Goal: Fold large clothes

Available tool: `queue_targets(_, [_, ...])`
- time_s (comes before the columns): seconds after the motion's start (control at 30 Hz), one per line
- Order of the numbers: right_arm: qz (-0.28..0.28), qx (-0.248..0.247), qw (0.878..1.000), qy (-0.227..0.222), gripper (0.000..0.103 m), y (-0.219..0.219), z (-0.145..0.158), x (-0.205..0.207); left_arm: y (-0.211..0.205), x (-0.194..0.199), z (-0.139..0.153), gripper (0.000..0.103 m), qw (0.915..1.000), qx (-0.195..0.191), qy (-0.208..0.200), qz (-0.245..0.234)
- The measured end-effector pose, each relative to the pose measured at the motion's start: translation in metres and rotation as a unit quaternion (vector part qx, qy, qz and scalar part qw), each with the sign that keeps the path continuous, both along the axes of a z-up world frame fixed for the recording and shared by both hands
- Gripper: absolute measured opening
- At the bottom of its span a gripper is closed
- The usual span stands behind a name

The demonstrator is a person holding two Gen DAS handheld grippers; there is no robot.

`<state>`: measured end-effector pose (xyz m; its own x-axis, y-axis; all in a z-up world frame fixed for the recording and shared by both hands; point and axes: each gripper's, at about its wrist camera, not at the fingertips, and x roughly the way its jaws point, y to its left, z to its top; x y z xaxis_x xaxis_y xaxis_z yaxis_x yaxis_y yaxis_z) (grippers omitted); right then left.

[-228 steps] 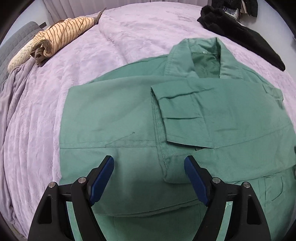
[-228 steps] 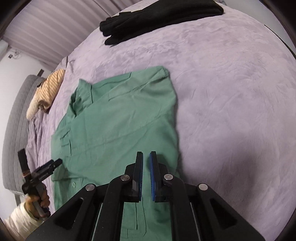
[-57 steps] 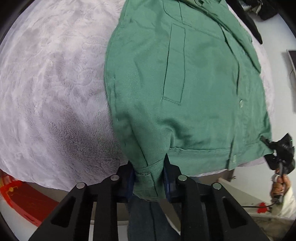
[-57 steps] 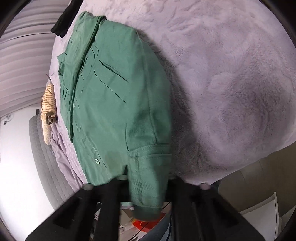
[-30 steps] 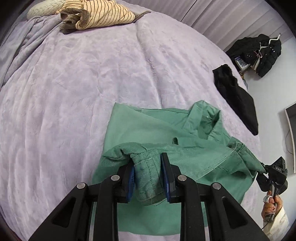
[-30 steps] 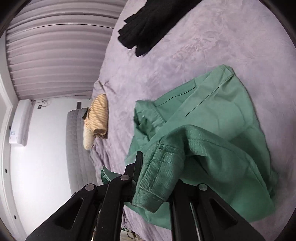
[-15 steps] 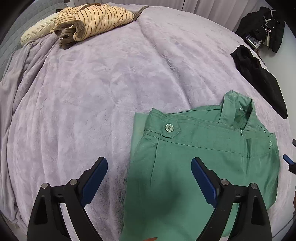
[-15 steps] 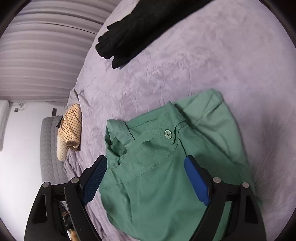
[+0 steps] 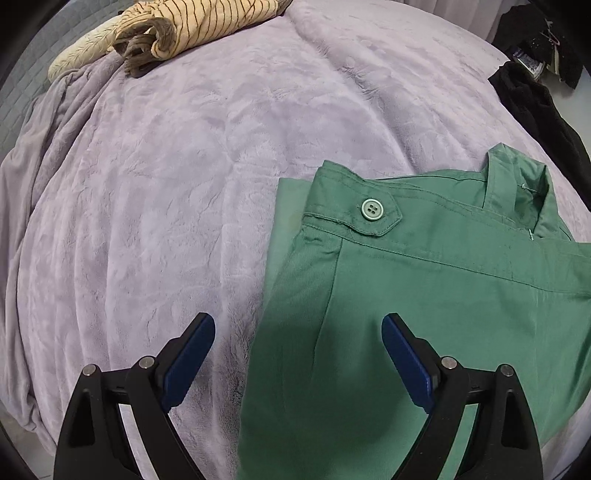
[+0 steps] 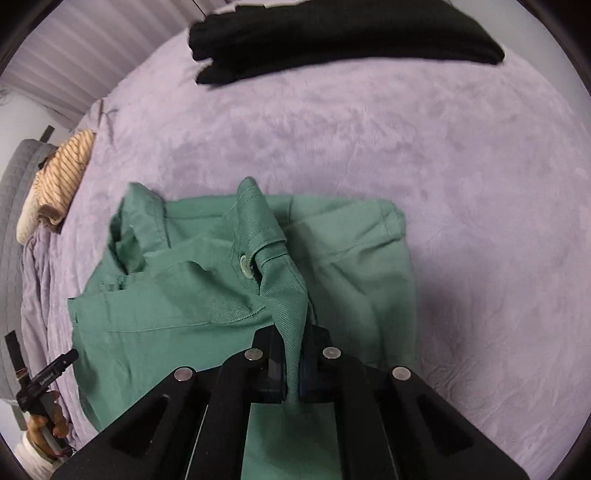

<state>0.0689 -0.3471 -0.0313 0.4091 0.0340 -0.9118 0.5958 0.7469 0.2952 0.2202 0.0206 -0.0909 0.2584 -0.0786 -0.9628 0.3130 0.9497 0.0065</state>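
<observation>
A green jacket lies folded on the purple bed, its collar at the far right and a buttoned tab on top. My left gripper hangs open just above the jacket's left edge, one finger over the blanket and one over the cloth, with nothing gripped. In the right wrist view my right gripper is shut on a raised ridge of the green jacket just below its button. The left gripper, held in a person's hand, shows at the lower left.
A striped beige garment lies rolled at the far left of the purple blanket. A black garment lies across the far side of the bed. A grey headboard borders the left.
A second ago both grippers held the jacket's hem; half a second ago both stood open over it. Now the right gripper has shut on a pinch of cloth, and the left has sunk closer.
</observation>
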Motion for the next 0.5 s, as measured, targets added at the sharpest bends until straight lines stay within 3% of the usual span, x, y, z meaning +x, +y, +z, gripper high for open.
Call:
queue_targets(0.1, [-0.003,-0.016,1.000,0.007,0.004,-0.011,-0.001,-0.009,-0.006,-0.001,-0.014,0.092,0.9998,0.020,0.000,0.000])
queue_targets(0.23, [-0.022,0.025,0.998,0.052,0.007,-0.028,-0.056,-0.007,-0.011,0.001,-0.031,0.092,0.9992,0.039,0.009,0.011])
queue_targets(0.3, [-0.045,0.037,0.997,0.044,0.014,-0.032,-0.057,-0.010,-0.007,0.000,-0.022,0.092,0.9992,0.038,0.000,0.009])
queue_targets(0.33, [-0.054,0.038,0.997,0.043,0.023,-0.032,-0.052,-0.013,-0.005,0.000,-0.016,0.092,0.9992,0.038,-0.009,0.006])
queue_targets(0.37, [-0.058,0.034,0.997,0.041,0.032,-0.032,-0.045,-0.017,-0.002,-0.001,-0.007,0.090,0.9993,0.032,-0.019,-0.002])
queue_targets(0.43, [-0.064,0.022,0.998,0.019,0.034,-0.032,-0.025,-0.029,0.000,0.000,0.007,0.062,0.9994,0.017,-0.025,-0.017])
queue_targets(0.5, [-0.066,0.014,0.998,-0.012,0.034,-0.031,-0.004,-0.043,-0.002,0.005,0.015,0.061,0.9994,-0.002,-0.024,-0.026])
